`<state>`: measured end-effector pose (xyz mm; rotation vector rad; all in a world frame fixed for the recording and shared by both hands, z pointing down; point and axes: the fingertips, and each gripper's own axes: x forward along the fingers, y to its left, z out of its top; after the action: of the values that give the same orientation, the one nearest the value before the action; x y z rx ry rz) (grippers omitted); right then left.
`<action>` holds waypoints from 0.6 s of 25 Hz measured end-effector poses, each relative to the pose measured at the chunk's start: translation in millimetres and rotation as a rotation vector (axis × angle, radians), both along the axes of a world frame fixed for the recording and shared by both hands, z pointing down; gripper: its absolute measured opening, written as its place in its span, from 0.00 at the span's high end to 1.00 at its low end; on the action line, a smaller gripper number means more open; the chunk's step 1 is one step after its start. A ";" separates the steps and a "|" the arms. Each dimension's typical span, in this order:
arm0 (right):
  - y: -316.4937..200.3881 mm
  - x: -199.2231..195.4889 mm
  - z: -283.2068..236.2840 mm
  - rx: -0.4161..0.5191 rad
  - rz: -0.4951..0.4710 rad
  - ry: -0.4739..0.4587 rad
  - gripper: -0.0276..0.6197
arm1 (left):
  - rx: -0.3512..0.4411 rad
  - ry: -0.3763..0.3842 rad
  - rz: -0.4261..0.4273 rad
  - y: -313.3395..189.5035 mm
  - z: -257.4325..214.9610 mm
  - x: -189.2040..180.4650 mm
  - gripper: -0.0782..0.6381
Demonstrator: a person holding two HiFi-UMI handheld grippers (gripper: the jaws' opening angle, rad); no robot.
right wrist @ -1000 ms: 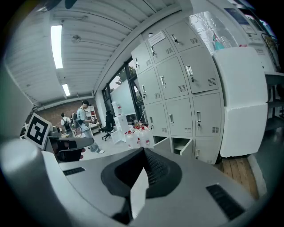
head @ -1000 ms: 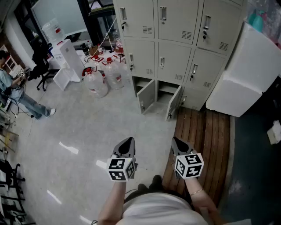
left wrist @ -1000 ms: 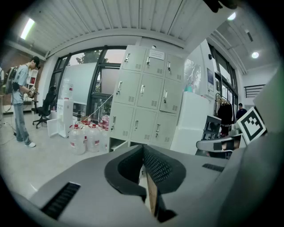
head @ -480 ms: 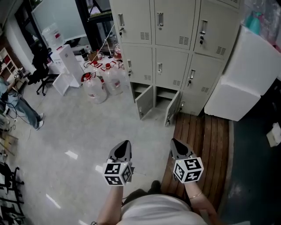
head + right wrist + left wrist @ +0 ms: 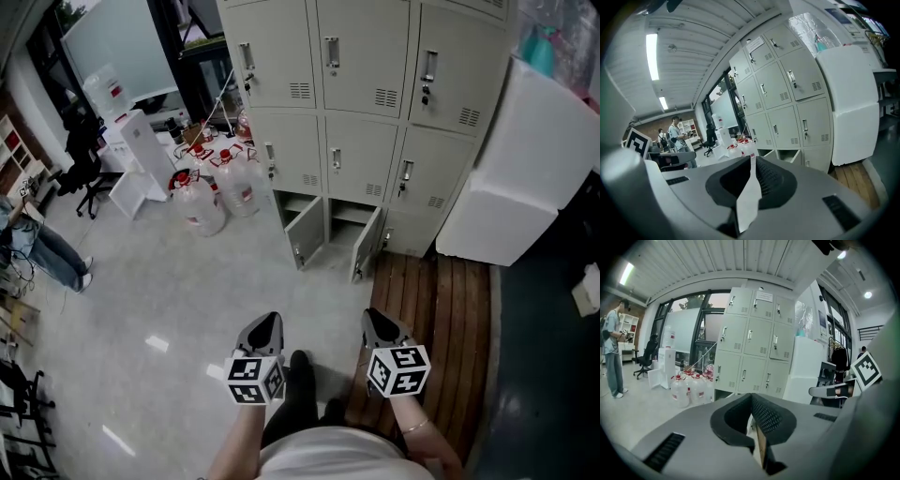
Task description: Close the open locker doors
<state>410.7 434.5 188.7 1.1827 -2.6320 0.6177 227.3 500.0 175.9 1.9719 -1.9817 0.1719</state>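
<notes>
The beige locker bank (image 5: pixel 361 103) stands ahead, and two bottom-row doors hang open: the left door (image 5: pixel 307 232) and the middle door (image 5: pixel 367 244). Both grippers are held side by side low in the head view, well short of the lockers. My left gripper (image 5: pixel 272 320) is shut and empty; its jaws (image 5: pixel 751 395) point toward the lockers (image 5: pixel 754 348). My right gripper (image 5: pixel 374 317) is opening, with a narrow slit and nothing between its jaws (image 5: pixel 752 157). The open compartments (image 5: pixel 792 156) show just above its jaws.
Several water jugs (image 5: pixel 202 192) sit on the floor left of the lockers. A big white box (image 5: pixel 525 159) stands to the lockers' right, above a wooden slat platform (image 5: pixel 436 309). A person (image 5: pixel 37 248) and an office chair (image 5: pixel 80 150) are far left.
The lockers have come nearer and lower in the head view as the person walks forward. A dark shoe now shows between the grippers. The grippers keep their side-by-side hold.
</notes>
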 end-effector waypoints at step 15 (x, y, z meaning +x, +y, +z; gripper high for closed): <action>-174.7 -111.5 34.4 -0.101 0.024 0.008 0.80 | -0.023 0.034 0.017 -182.6 29.0 -117.0 0.86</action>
<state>299.1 259.8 223.1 1.1868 -2.5511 0.7392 110.3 317.4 205.0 1.9651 -1.9335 0.1640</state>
